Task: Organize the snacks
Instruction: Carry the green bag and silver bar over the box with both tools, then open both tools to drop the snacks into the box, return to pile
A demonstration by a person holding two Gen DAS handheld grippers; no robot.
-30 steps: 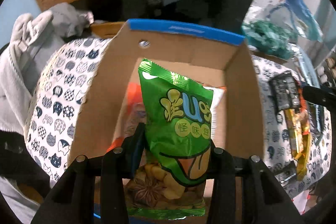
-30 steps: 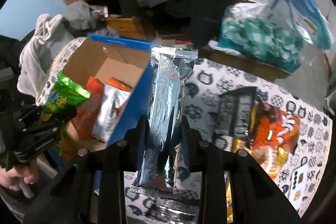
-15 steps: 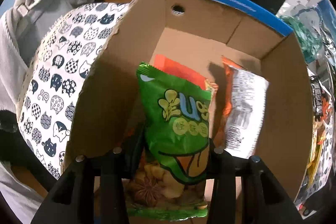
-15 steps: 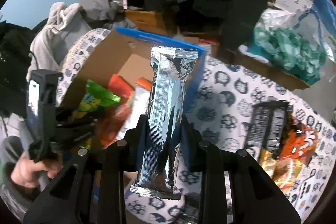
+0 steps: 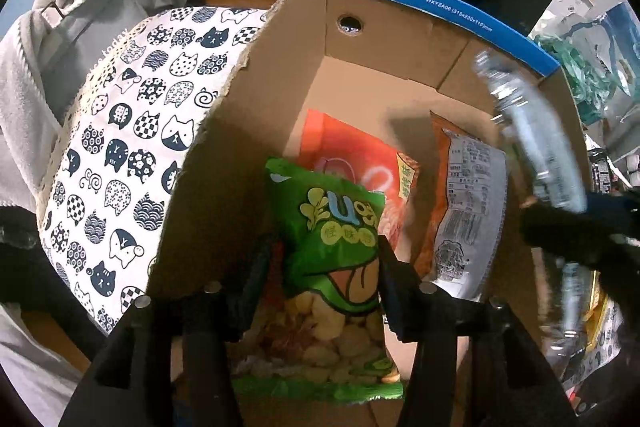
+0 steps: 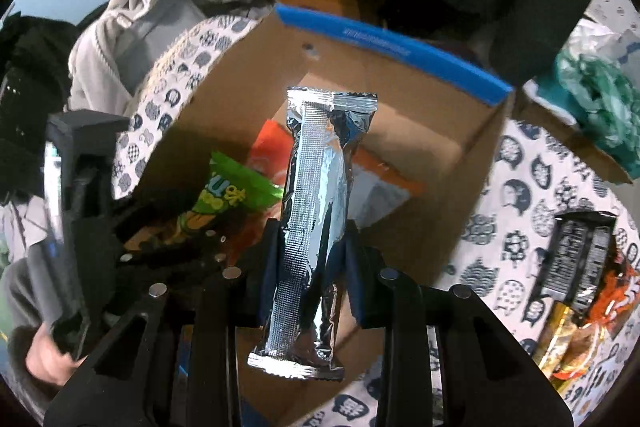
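Observation:
My left gripper [image 5: 324,263] is shut on a green snack bag [image 5: 332,247] and holds it inside an open cardboard box [image 5: 400,39] with a blue rim. An orange packet [image 5: 352,155] and an orange-and-white packet [image 5: 468,211] lie in the box. My right gripper [image 6: 312,247] is shut on a long silver foil packet [image 6: 320,219], held upright over the box [image 6: 420,131]. That silver packet shows blurred at the right of the left wrist view [image 5: 532,135]. The green bag [image 6: 228,195] and left gripper [image 6: 132,235] show in the right wrist view.
The box stands on a cat-print tablecloth [image 5: 120,147]. A black packet [image 6: 576,255] and orange and gold snack packets [image 6: 592,315] lie on the cloth right of the box. Grey clothing [image 6: 152,11] is piled behind on the left; a green bag [image 6: 600,107] lies at back right.
My right gripper has carried the silver packet left, from beside the box to over its opening. My left gripper has kept the green bag low inside the box.

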